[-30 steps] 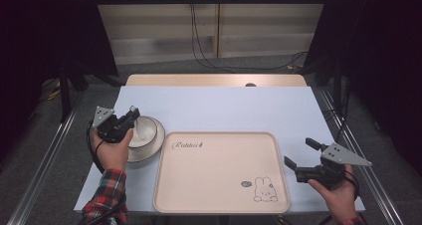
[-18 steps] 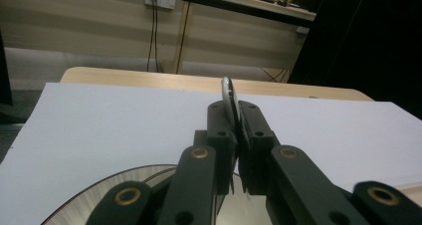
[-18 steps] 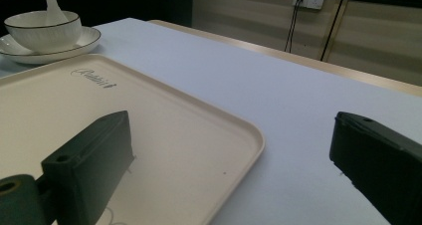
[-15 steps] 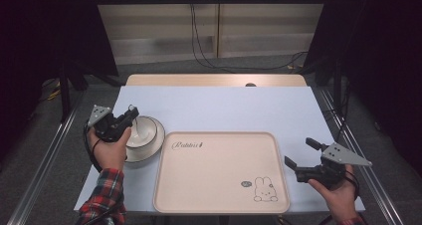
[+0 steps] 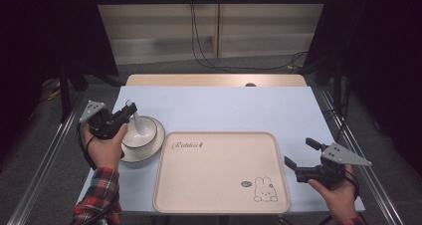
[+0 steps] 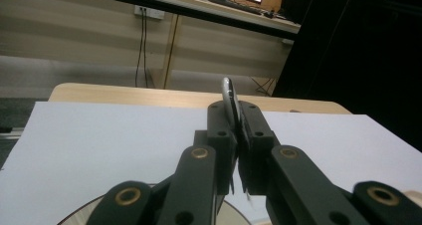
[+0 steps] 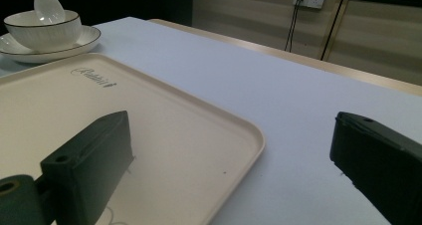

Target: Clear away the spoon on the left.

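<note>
Spoon (image 5: pixel 134 120) was the thing in hand: your left claw (image 5: pixel 128 109) was clamped on the top of its handle, and its white blade hung down into the bowl (image 5: pixel 147 131), which sat on its saucer (image 5: pixel 149 151) at the left of the desk (image 5: pixel 224 110), just beside the tray (image 5: pixel 219 185). In the left gripper view the handle (image 6: pixel 230 96) stood edge-on between the two closed jaws, its tip poking out above them. In the right gripper view the spoon (image 7: pixel 48 5) stood steeply upright out of the bowl (image 7: pixel 45 32).

Your right claw (image 5: pixel 301 158) hovered at the tray's right edge, jaws wide apart with nothing between them.

By my reading you were at the lift-out step, spoon gripped but not yet clear of the bowl. The next move called for raising it straight until the blade cleared the rim, so as not to drag or tip the bowl, then carrying it right, probably to the tray. The grip was thin and edge-on, so you needed to keep the wrist steady lest the spoon swivel between the jaws.
</note>
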Demonstrator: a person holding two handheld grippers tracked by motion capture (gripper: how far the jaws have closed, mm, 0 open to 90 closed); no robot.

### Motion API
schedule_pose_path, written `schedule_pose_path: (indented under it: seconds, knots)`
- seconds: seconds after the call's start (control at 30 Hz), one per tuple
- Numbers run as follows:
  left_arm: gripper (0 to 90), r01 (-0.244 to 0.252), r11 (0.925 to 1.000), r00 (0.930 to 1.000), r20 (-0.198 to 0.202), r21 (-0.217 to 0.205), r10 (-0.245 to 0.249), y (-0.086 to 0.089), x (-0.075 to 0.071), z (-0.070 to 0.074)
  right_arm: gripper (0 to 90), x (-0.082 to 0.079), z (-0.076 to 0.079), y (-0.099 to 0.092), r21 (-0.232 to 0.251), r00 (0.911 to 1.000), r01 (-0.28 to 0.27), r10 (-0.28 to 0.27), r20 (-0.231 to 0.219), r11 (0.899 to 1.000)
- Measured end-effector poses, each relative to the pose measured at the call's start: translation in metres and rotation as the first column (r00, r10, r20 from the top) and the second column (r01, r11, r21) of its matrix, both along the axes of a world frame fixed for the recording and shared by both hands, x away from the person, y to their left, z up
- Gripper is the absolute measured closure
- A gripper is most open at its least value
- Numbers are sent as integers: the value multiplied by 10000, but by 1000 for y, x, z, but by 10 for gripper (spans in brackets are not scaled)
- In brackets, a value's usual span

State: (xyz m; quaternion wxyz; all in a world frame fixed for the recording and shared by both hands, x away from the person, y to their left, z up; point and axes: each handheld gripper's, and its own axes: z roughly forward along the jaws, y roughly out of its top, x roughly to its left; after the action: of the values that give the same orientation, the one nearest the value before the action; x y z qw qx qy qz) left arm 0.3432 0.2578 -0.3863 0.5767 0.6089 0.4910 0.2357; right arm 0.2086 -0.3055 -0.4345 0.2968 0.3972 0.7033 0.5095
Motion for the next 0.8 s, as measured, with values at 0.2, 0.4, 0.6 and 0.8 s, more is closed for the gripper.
schedule_pose_path:
  seconds: [0.2,0.4,0.6,0.8]
  knots:
    - [854,232,9996,9997,23,-161,-232,-2,-1,5,26,0,0,0,-19,10000,21,-21,-14,10000]
    - [855,456,9988,9990,18,-167,-455,-5,-3,13,24,0,0,0,-21,10000,-5,5,-3,10000]
    - [855,687,9973,9975,178,-262,-682,-11,-5,23,21,0,0,1,-28,10000,-45,45,-41,10000]
    - [855,1013,9945,9947,202,-248,-1008,-17,-7,29,17,0,0,1,-97,10000,-39,38,-61,9999]
